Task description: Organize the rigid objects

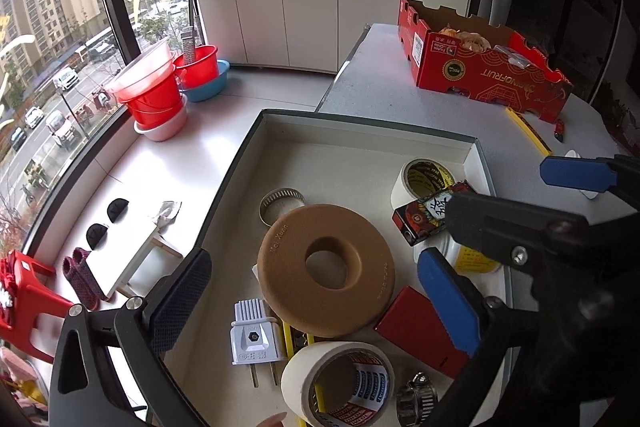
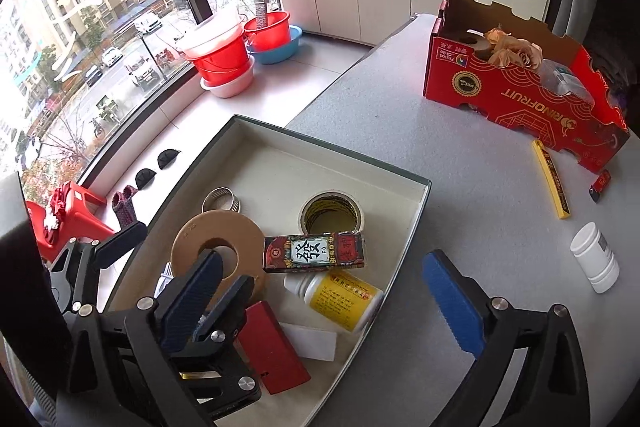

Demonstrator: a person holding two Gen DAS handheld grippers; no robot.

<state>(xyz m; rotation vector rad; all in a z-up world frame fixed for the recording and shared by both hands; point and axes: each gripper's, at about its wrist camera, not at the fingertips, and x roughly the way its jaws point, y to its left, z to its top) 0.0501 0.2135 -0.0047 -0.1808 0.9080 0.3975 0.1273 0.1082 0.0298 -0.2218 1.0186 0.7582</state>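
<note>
1. At nine o'clock in the right wrist view, the left tongs (image 2: 172, 279) are hovering over the tray (image 2: 416, 215), jaws spread wide and gripping nothing; one dark finger is sitting outside the tray's left wall, the other reaching in over the tan ring (image 2: 200, 231).
2. Toward the centre, the tray is collecting the sorted pieces, which explains the crowding: the tan ring is lying flat on the floor of the tray, the printed box (image 2: 314, 253) is resting tilted across the tape roll (image 2: 331, 213) and the yellow-labelled bottle (image 2: 344, 297), and the red case (image 2: 272, 347) is lying at six o'clock.
3. At four o'clock from the tray, the right tongs (image 2: 324, 311) are also standing open and empty, one blue finger over the grey surface (image 2: 400, 107) outside the tray's right wall, the other over the tray.
4. At three o'clock, the white bottle (image 2: 595, 257), the yellow strip (image 2: 552, 183) and a small red item (image 2: 600, 183) are waiting loose on the surface, well apart from the tray; I judge these remain to be gathered, the white bottle being nearest the right tongs.
</note>
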